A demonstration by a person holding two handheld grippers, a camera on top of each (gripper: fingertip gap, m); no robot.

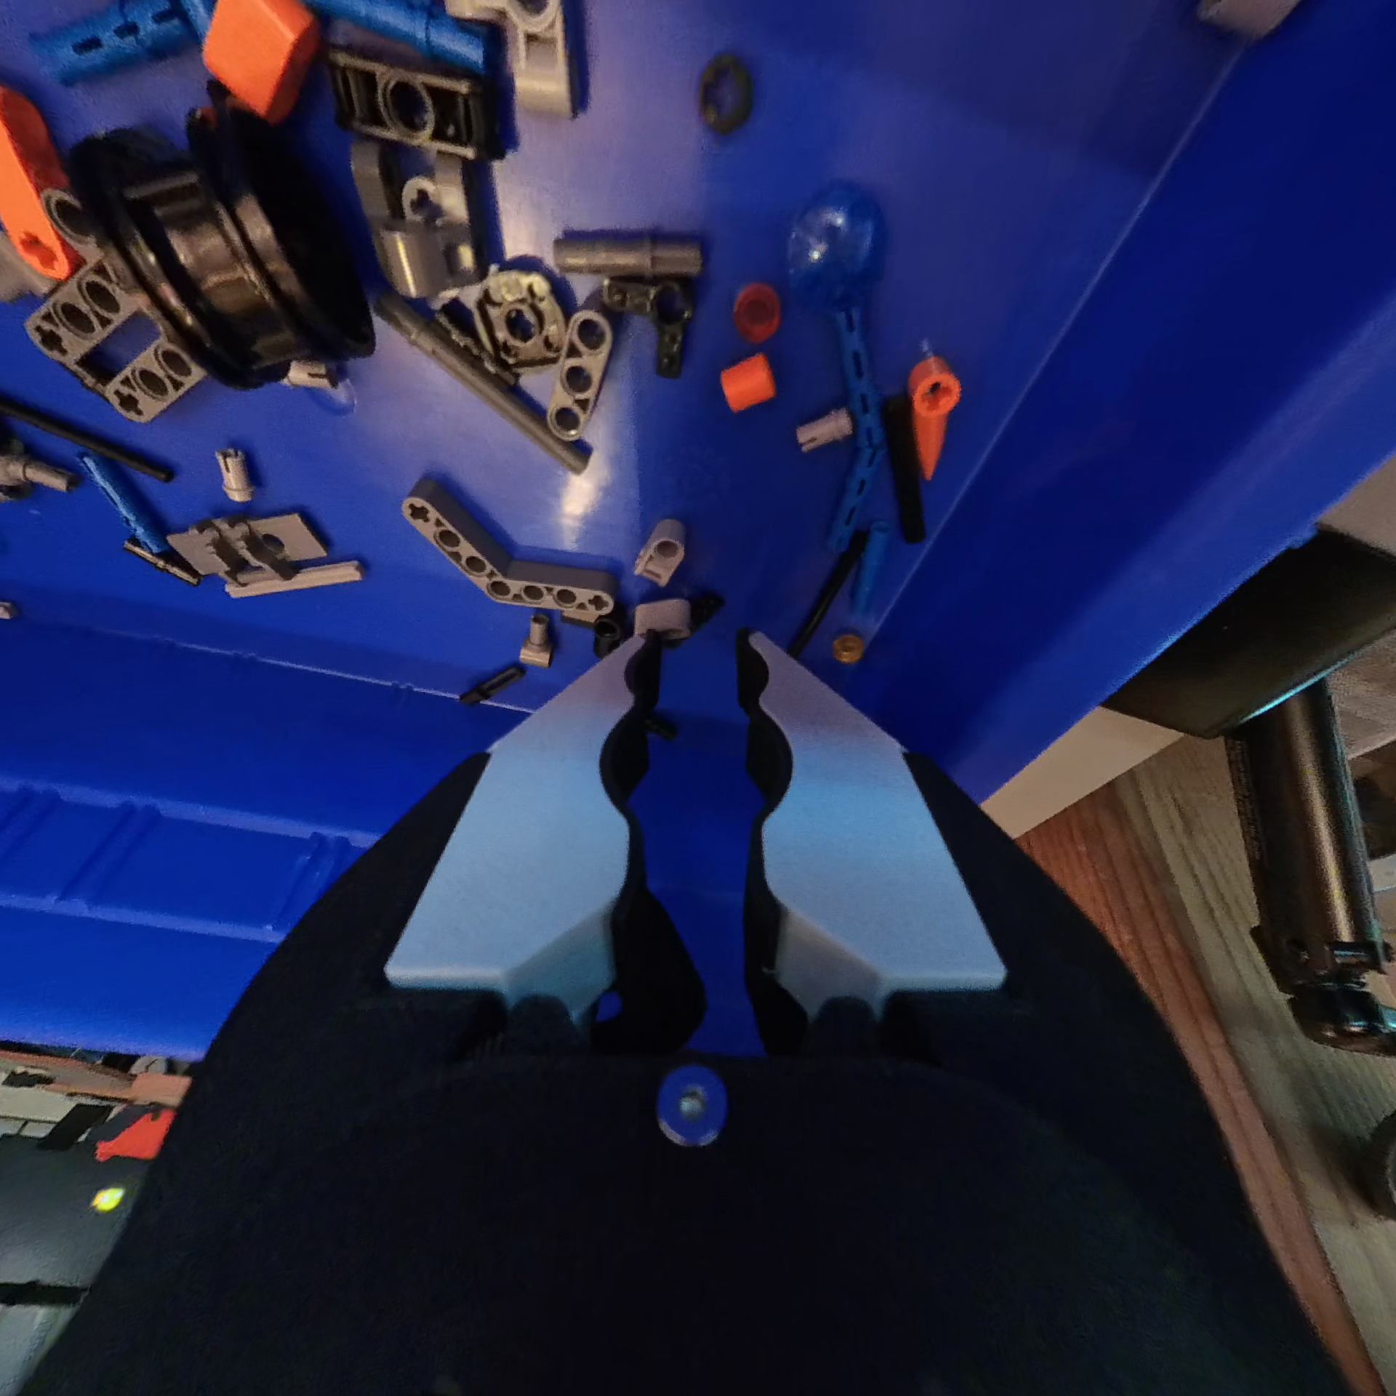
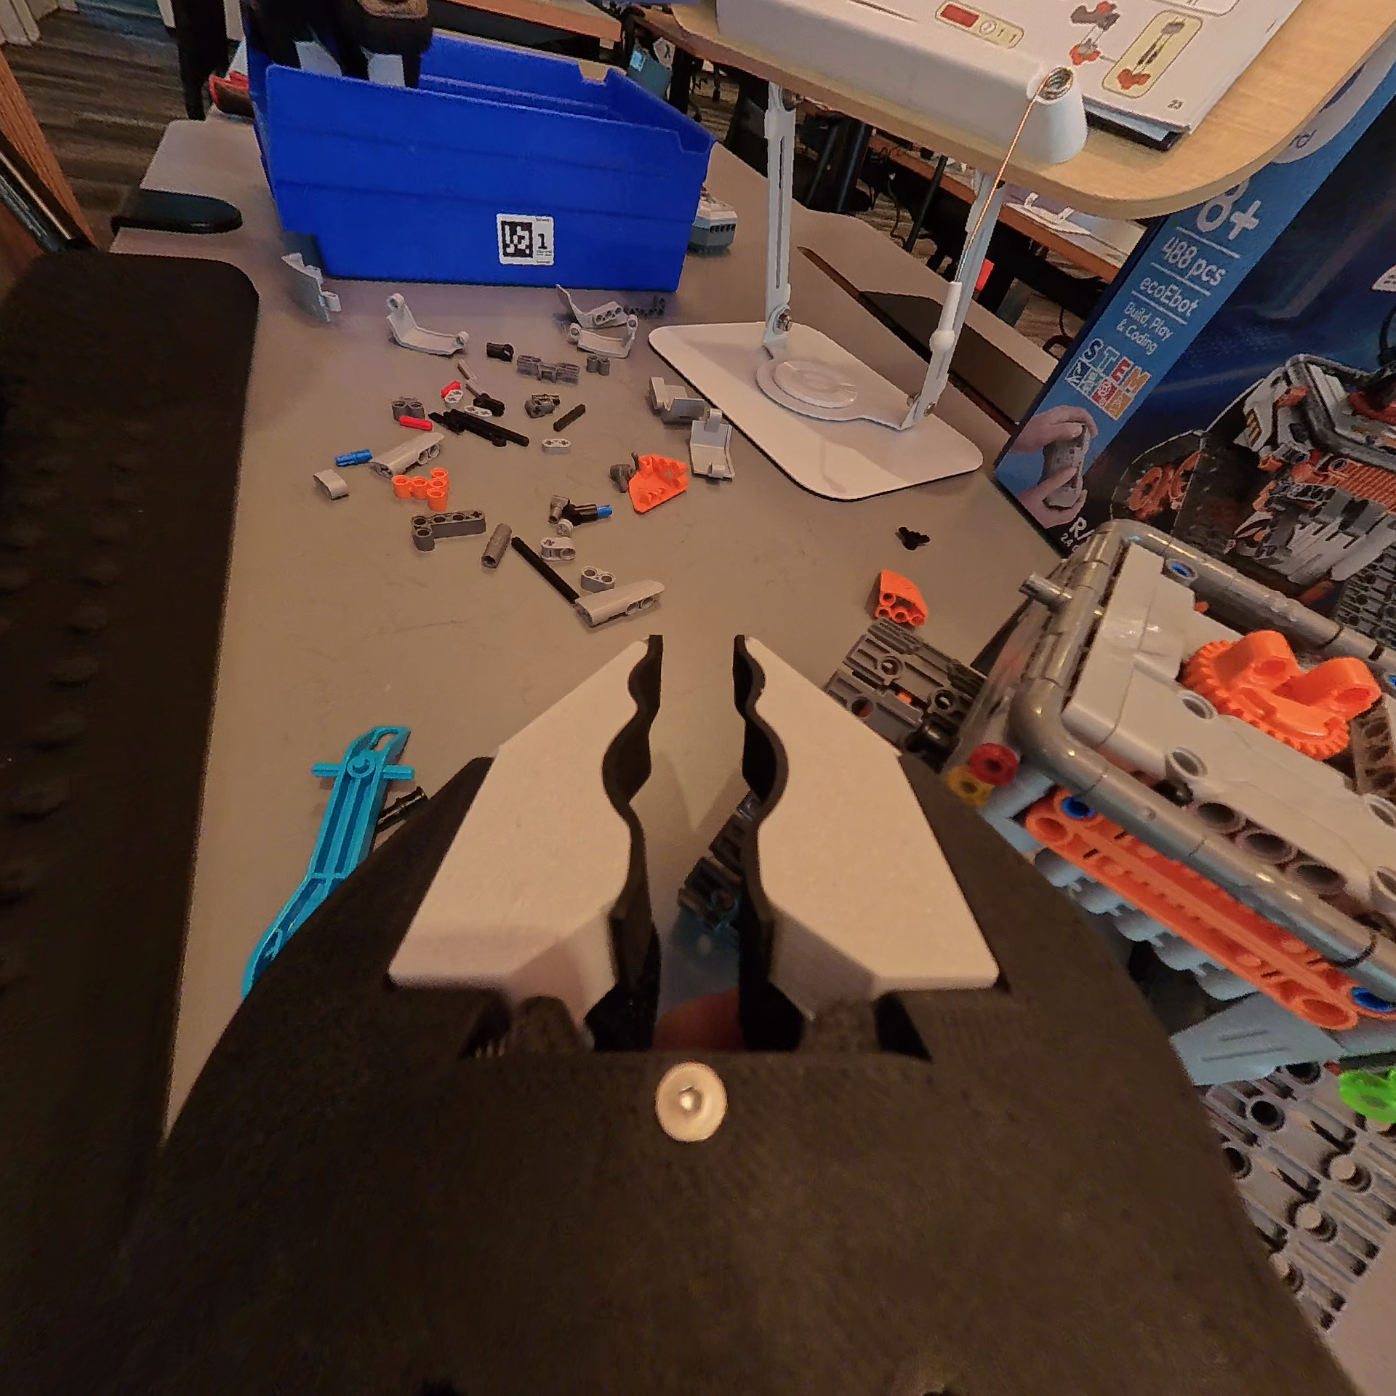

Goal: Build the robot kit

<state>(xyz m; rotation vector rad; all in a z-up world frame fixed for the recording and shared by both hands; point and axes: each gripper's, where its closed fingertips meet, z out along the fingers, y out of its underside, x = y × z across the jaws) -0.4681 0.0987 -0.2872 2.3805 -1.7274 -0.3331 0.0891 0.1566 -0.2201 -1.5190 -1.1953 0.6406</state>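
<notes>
My left gripper is open and empty, reaching down into a blue bin of loose building parts. Its fingertips are just short of a small grey connector with a black pin beside it. A bent grey beam lies to the left of them. My right gripper is open and empty above a grey table. Nearest to it is a light grey panel piece, just beyond the left fingertip. A partly built grey and orange model stands close on its right.
The bin also holds a black wheel, orange pieces and a blue translucent dome. On the table lie scattered small parts, a teal tool, a white stand base, the blue bin, a product box and a black mat. My hands' fingertips stand some 55 cm from each other.
</notes>
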